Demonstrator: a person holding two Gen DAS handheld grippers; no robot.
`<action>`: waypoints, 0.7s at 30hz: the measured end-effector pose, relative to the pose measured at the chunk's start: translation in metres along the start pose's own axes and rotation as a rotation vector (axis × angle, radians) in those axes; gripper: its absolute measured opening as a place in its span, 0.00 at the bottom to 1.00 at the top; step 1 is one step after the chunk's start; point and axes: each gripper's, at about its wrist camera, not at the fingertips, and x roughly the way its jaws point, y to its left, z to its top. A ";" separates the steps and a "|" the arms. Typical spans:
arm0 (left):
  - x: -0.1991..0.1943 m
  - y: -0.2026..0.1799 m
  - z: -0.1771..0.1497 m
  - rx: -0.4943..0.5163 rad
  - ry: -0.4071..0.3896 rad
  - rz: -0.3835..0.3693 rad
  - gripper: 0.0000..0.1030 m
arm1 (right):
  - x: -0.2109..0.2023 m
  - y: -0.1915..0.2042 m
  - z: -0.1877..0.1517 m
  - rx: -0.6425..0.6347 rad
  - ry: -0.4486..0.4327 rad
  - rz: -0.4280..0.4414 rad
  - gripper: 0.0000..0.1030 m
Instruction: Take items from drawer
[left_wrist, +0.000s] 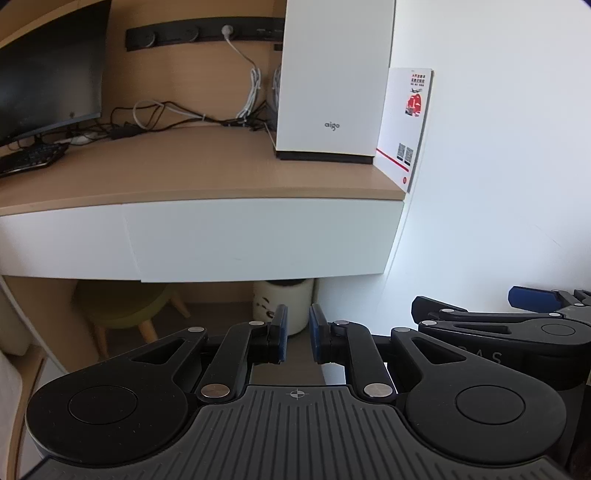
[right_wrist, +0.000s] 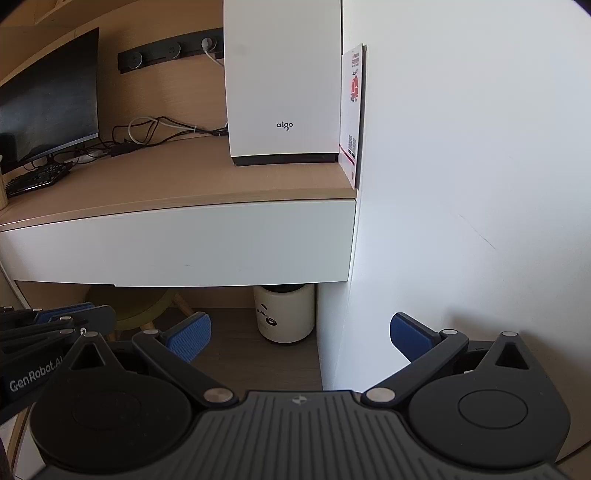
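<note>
Now "aigo" marks the white box (left_wrist: 334, 79); left gripper (left_wrist: 297, 334) closed, empty; right gripper (right_wrist: 301, 338) wide, empty.

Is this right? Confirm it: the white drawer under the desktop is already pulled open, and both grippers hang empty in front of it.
Not quite. The white drawer is shut, its front flush under the desktop, as the right wrist view shows. The left gripper and right gripper are indeed empty.
</note>
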 end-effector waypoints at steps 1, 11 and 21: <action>0.000 -0.001 0.000 0.001 0.000 -0.001 0.15 | 0.000 -0.001 0.000 0.000 0.001 -0.002 1.00; 0.006 -0.003 0.001 0.002 0.011 -0.006 0.15 | 0.001 -0.005 -0.002 0.013 0.006 -0.019 1.00; 0.010 -0.005 0.001 0.000 0.021 -0.008 0.15 | 0.002 -0.009 -0.002 0.020 0.013 -0.029 1.00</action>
